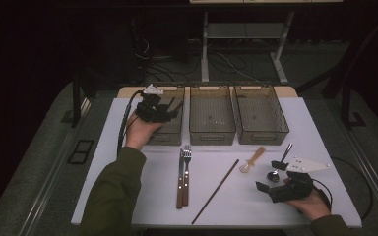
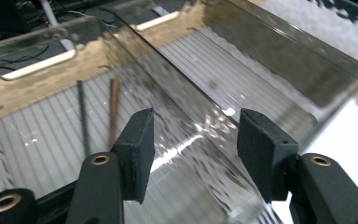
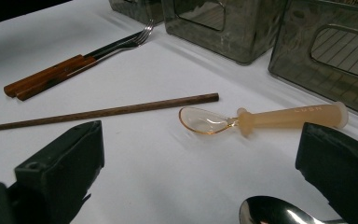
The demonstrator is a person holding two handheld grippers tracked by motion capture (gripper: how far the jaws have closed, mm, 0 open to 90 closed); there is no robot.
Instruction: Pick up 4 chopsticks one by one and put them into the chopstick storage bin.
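Observation:
My left gripper (image 1: 169,111) hovers over the left clear bin (image 1: 173,133) at the back left, and its jaws stand open with nothing between them (image 2: 193,151). In that bin lie a dark chopstick (image 2: 82,116) and a brown chopstick (image 2: 113,109). Near the front right, my right gripper (image 1: 270,176) rests low with its jaws wide open and empty (image 3: 200,154). Just ahead of it lie a translucent amber plastic spoon (image 3: 261,119) and a metal spoon (image 3: 279,212), the metal one partly cut off by the picture's edge.
The middle bin (image 1: 211,132) and the right bin (image 1: 263,132) stand beside the left one along the back. A wood-handled knife (image 1: 180,179) and fork (image 1: 187,172) lie side by side at the centre. A long brown chopstick (image 1: 216,191) lies slantwise on the white table (image 1: 138,196).

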